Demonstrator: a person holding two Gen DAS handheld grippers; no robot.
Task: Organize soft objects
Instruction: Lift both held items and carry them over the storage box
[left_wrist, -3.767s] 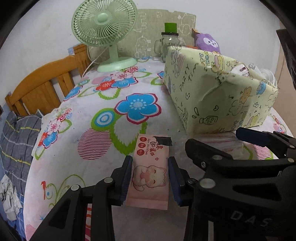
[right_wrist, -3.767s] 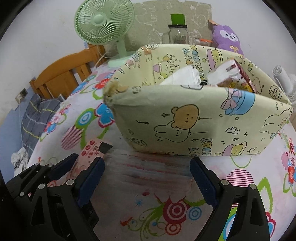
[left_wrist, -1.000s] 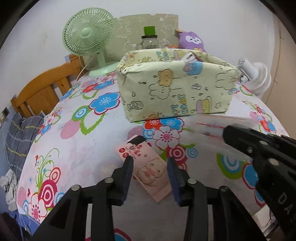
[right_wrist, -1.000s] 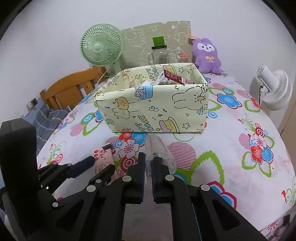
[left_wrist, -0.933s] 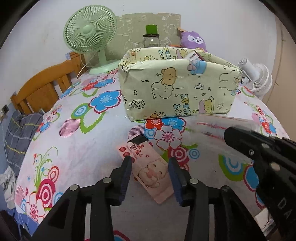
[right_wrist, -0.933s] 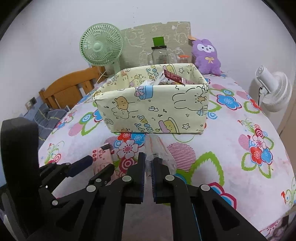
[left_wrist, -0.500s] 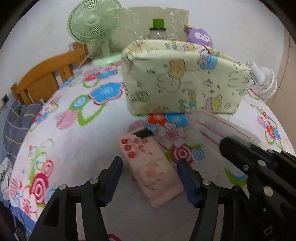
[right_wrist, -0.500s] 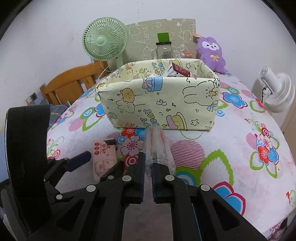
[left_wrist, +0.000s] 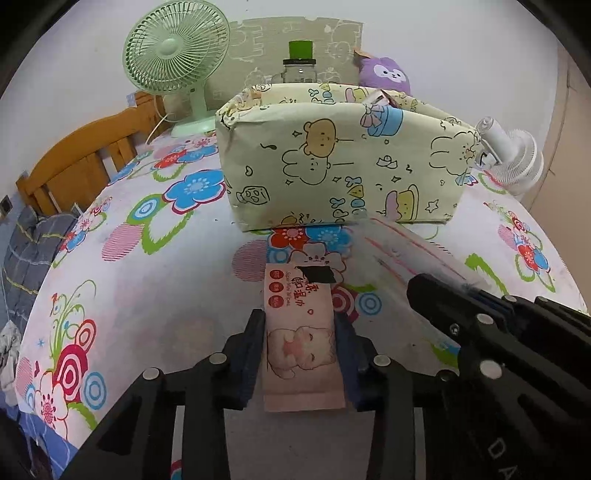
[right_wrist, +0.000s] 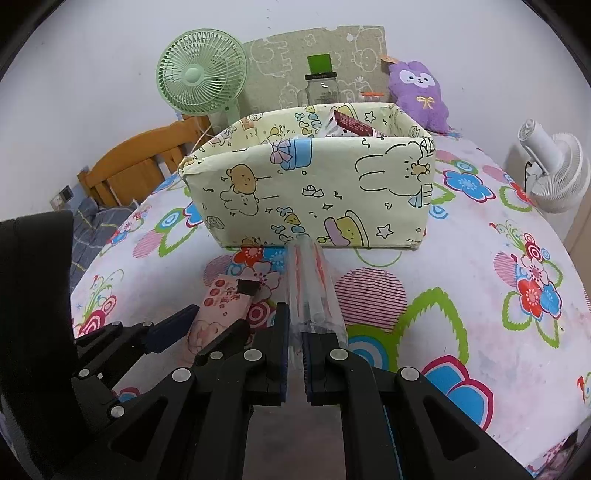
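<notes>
**Gripping two soft packs before the fabric bin**

Left wrist view: the left gripper (left_wrist: 301, 354) has its jaws pinching a pink wet-wipes pack (left_wrist: 299, 328) from both sides; the pack points toward the far edge of the desk (left_wrist: 155, 295), which wears a floral cloth. A cream cartoon-print fabric bin (left_wrist: 343, 166) stands beyond it, toward the far edge, well apart from the pack. The right gripper (left_wrist: 439, 295) enters from the right edge with a clear plastic pack (left_wrist: 402, 247) whose far end lies just before the bin's front wall. A green fan (left_wrist: 175, 48), a glass jar (left_wrist: 300, 68) and a purple plush (left_wrist: 386, 74) sit along the far edge; a white fan (left_wrist: 511, 158) shows past the right edge.

Right wrist view: the right gripper (right_wrist: 294, 354) has its jaws pressed onto the near end of the clear plastic pack (right_wrist: 310, 284), whose far end reaches the foot of the fabric bin (right_wrist: 314, 192). The left gripper (right_wrist: 199, 328) holds the pink wet-wipes pack (right_wrist: 219, 310) just beside it, nearer the left edge. Packets show inside the bin.
</notes>
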